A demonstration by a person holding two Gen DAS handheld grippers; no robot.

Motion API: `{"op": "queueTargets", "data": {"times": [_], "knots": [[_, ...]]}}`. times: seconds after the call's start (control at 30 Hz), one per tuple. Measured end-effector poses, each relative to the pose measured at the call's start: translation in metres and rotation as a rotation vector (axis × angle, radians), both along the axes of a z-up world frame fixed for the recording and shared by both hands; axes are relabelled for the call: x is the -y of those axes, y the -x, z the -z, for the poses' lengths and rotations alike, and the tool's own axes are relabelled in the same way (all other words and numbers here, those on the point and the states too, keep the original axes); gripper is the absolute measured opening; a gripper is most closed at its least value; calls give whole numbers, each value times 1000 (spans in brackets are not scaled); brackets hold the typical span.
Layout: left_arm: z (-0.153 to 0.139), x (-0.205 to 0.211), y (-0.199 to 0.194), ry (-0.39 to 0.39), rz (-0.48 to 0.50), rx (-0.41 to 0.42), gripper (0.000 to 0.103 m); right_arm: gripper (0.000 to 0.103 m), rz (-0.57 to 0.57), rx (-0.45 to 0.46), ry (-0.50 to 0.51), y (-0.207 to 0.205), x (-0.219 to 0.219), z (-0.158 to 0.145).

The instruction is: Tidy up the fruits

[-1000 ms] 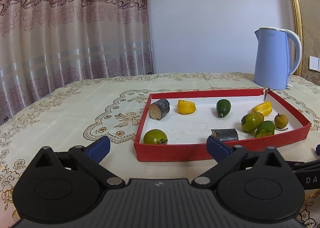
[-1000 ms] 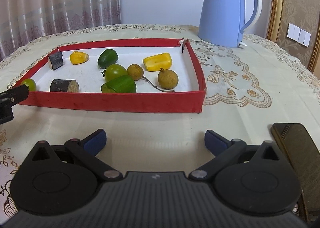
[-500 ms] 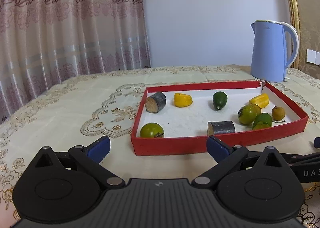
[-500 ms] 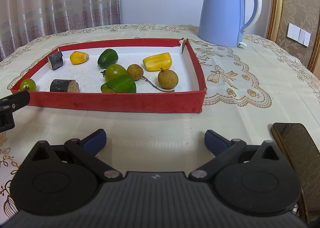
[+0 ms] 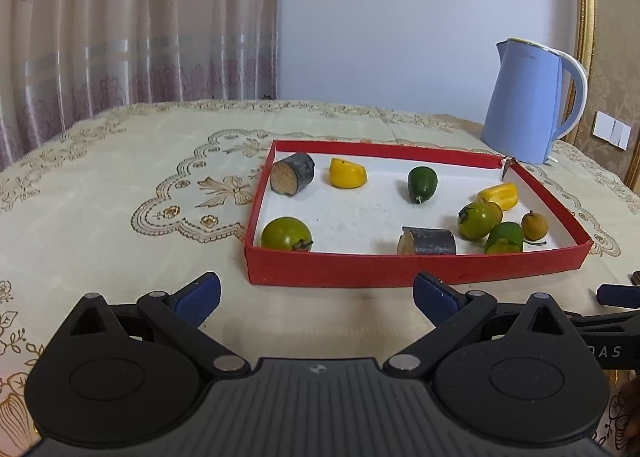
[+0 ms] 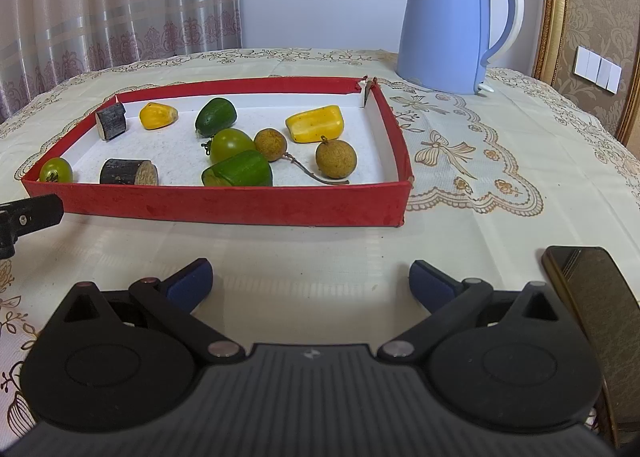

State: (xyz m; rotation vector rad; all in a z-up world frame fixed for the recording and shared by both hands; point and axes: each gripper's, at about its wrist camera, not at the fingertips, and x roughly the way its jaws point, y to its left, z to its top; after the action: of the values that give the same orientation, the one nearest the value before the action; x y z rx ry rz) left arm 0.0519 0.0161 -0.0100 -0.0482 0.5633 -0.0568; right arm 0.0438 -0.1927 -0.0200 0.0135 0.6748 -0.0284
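A red tray (image 5: 416,268) (image 6: 224,207) with a white floor lies on the table. In it lie several fruits: a green tomato (image 5: 286,233) at its near left corner, two dark cane pieces (image 5: 292,173) (image 5: 428,241), yellow pieces (image 5: 347,173) (image 6: 316,123), green fruits (image 6: 216,117) (image 6: 238,173) and brown longans (image 6: 336,158). My left gripper (image 5: 316,295) is open and empty, in front of the tray's near wall. My right gripper (image 6: 308,281) is open and empty, also in front of the tray.
A blue kettle (image 6: 452,17) stands behind the tray's far right corner. A dark phone (image 6: 588,289) lies at the right of my right gripper. Part of the left gripper (image 6: 28,215) shows at the left edge of the right wrist view. Curtains hang behind the table.
The left wrist view has drawn back and swung a little, so the tray sits farther off and more to the right. The right gripper has hardly moved. Both grippers stay open.
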Motion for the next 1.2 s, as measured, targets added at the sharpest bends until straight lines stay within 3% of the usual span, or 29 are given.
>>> {"op": "queueTargets", "data": {"times": [1.2], "knots": [[3,4,-8,-42,-29,-60,103,103,0,0,0,0,0,0]]}}
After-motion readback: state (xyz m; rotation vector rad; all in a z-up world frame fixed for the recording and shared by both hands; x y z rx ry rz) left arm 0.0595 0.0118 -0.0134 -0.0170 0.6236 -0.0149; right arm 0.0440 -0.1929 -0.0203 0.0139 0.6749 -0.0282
